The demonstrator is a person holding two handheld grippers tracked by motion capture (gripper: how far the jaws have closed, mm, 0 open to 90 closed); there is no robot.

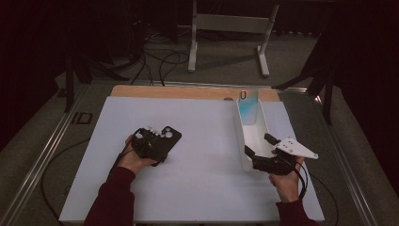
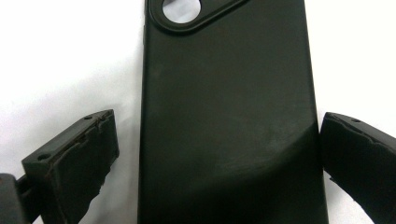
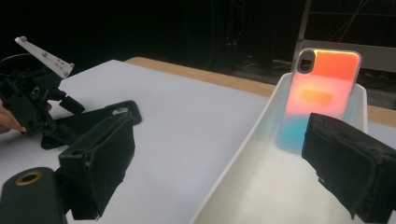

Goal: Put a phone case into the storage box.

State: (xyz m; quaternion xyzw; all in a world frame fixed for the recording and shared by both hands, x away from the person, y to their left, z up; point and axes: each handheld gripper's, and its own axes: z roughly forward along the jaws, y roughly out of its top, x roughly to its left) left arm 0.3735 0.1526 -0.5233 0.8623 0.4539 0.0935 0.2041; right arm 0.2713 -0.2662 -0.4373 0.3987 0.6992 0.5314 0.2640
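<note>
White table top w/ wooden far edge; metal frame, cables on floor behind.

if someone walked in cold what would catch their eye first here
Probably the iridescent phone case, glowing orange to blue, propped upright against the far end of the white tray on the right side of the table. Next, the black phone case lying flat on the white table at the left, between the open jaws of the left gripper.
</note>
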